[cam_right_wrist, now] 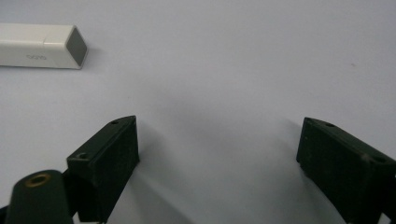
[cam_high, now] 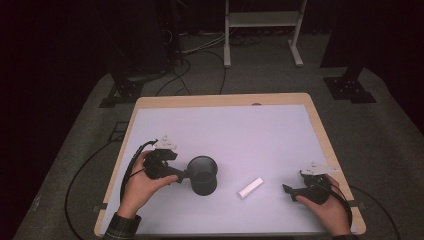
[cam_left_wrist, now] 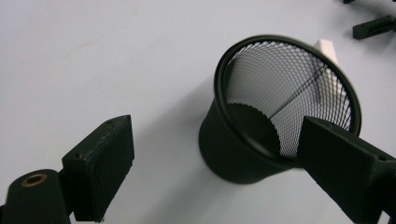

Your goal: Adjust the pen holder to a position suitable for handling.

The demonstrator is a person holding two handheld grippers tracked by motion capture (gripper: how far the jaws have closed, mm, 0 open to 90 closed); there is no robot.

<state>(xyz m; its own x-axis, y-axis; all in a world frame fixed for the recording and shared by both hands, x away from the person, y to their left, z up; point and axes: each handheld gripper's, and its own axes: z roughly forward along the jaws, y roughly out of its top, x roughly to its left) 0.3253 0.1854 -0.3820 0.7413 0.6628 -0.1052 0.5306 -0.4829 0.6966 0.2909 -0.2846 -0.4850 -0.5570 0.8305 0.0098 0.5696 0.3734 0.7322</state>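
We're holding the left gripper point(cam_high: 186, 175) with jaws spread wide, gripping nothing, right beside the black mesh cup point(cam_high: 203, 175), which is standing upright on the white table point(cam_high: 240, 130). Our right gripper point(cam_high: 287, 189) is sitting open too, resting near the table's right edge. The white stick point(cam_high: 250, 188) is lying between cup and right gripper.

A black wire-mesh cup point(cam_high: 203, 175) stands upright on the white bench point(cam_high: 240, 130), left of centre and near the front edge, its round mouth open to the ceiling. The cup has a solid dark base and rim, tapers slightly toward the bottom, and nothing shows through the mesh inside it. Just to its right, apart from it, a small white rectangular stick point(cam_high: 250, 188) with a grey end face lies flat and slanted on the bench
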